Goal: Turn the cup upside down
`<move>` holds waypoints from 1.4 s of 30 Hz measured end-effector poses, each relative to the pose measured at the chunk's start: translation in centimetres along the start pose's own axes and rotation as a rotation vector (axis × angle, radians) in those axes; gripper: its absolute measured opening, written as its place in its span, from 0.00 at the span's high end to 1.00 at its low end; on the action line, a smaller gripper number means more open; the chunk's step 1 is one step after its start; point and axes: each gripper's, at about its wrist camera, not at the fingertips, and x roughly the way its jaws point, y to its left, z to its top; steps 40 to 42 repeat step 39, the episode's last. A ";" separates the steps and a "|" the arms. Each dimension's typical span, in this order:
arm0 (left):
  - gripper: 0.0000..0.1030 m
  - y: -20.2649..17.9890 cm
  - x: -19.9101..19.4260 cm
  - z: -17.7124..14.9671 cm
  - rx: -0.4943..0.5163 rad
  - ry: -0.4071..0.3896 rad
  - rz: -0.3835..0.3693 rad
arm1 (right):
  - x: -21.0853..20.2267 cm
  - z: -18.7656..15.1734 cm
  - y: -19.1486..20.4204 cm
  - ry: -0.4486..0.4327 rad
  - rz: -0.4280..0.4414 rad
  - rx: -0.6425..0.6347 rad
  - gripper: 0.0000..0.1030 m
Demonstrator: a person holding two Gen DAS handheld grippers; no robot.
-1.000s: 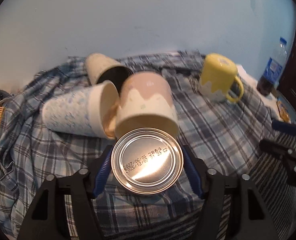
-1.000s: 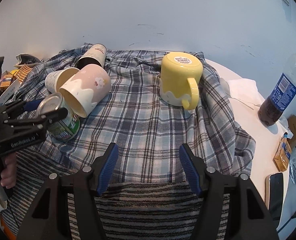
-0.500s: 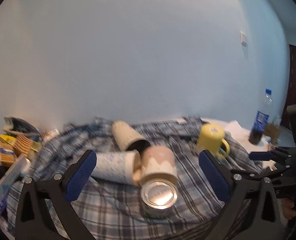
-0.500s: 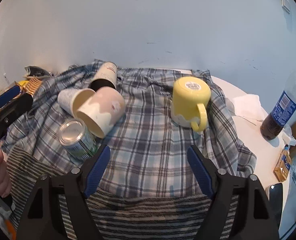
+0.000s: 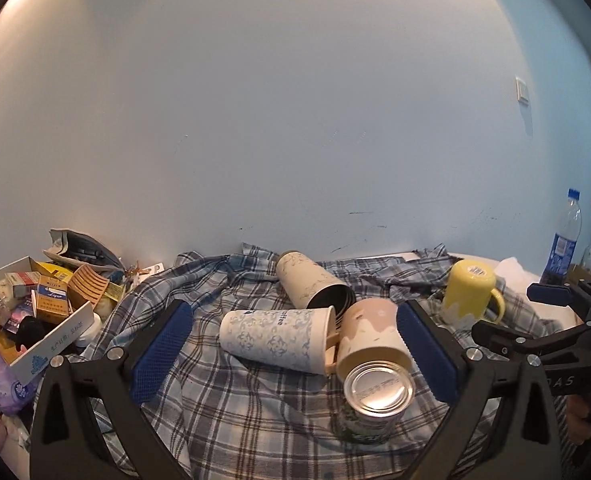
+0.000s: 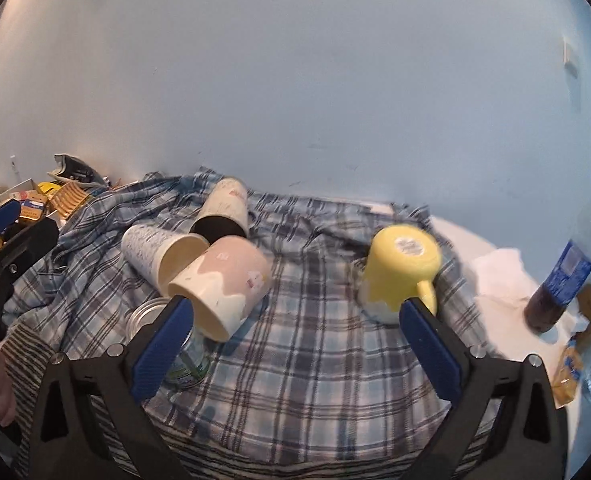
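On the plaid cloth (image 6: 295, 344), a pink-and-cream cup (image 6: 225, 286) is seen tipped on its side beside a tin can (image 5: 375, 400); a yellow mug (image 6: 401, 270) sits inverted. Left gripper (image 5: 295, 356) and right gripper (image 6: 295, 344) are held spread, empty.
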 end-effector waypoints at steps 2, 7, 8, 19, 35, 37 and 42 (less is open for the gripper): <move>0.00 0.2 0.5 -1.1 -0.006 0.001 0.031 | 0.8 -0.6 -0.2 0.033 0.026 0.011 0.00; 0.00 0.5 1.3 -2.3 -0.037 0.064 -0.017 | 2.3 -1.8 -0.7 0.117 -0.005 -0.013 0.00; 0.00 0.5 1.6 -2.5 -0.044 0.081 -0.033 | 2.3 -1.9 -0.8 0.118 -0.008 -0.017 0.00; 0.00 0.0 2.4 -3.2 -0.038 0.124 -0.043 | 2.3 -1.9 -1.1 0.105 -0.015 -0.013 0.00; 0.00 1.4 4.2 -3.7 -0.157 0.233 -0.151 | 3.3 -2.3 -0.8 0.138 -0.042 -0.041 0.00; 0.00 1.3 4.1 -3.7 -0.148 0.229 -0.122 | 3.3 -2.3 -0.8 0.136 -0.042 -0.040 0.00; 0.00 1.1 3.9 -3.7 -0.132 0.222 -0.109 | 3.3 -2.2 -0.9 0.132 -0.040 -0.036 0.00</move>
